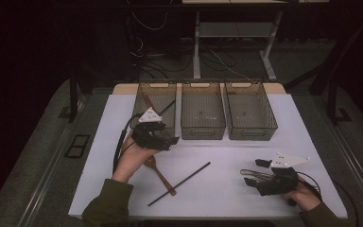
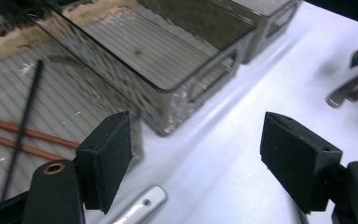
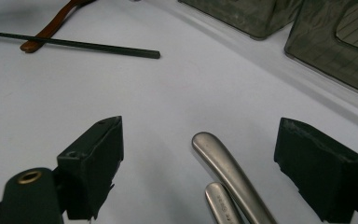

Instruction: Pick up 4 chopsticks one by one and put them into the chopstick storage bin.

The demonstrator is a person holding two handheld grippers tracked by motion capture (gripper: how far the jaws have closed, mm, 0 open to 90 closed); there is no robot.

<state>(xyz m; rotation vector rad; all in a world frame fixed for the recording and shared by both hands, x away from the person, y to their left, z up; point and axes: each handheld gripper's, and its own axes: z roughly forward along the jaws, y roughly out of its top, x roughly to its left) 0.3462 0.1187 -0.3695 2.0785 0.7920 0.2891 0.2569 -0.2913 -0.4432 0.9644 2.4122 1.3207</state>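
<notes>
The work in hand looked like sorting utensils from the white table [image 1: 274, 118] into three smoky plastic bins at its far edge. The left bin [image 1: 142, 92] already held two copper-coloured chopsticks [image 2: 14, 133] and a black chopstick [image 2: 25, 116], lying flat on its ribbed floor. The left gripper [image 1: 163, 137] hung just in front of that bin's near wall, its jaws standing wide with nothing between them, probably because it had nothing more to carry there.

On the table below the left hand [image 1: 132, 163] lay a wooden spoon [image 1: 160, 175], and just beside it a second black chopstick [image 1: 179, 183], slanting across the middle of the sheet. A silver handle end [image 2: 142, 207] showed on the table close under the left gripper; what utensil it belonged to could not be told.

The right gripper [image 1: 260, 177] rested low at the near right of the table, jaws spread wide around two metal utensil handles [image 3: 228, 172] that lay between the pads without being pressed. It seemed placed to close on them next.

The middle bin [image 1: 203, 85] and right bin [image 1: 250, 85] looked empty. Their near walls stood between the loose utensils and the bin floors, so anything carried over would need lifting clear of the rims.
</notes>
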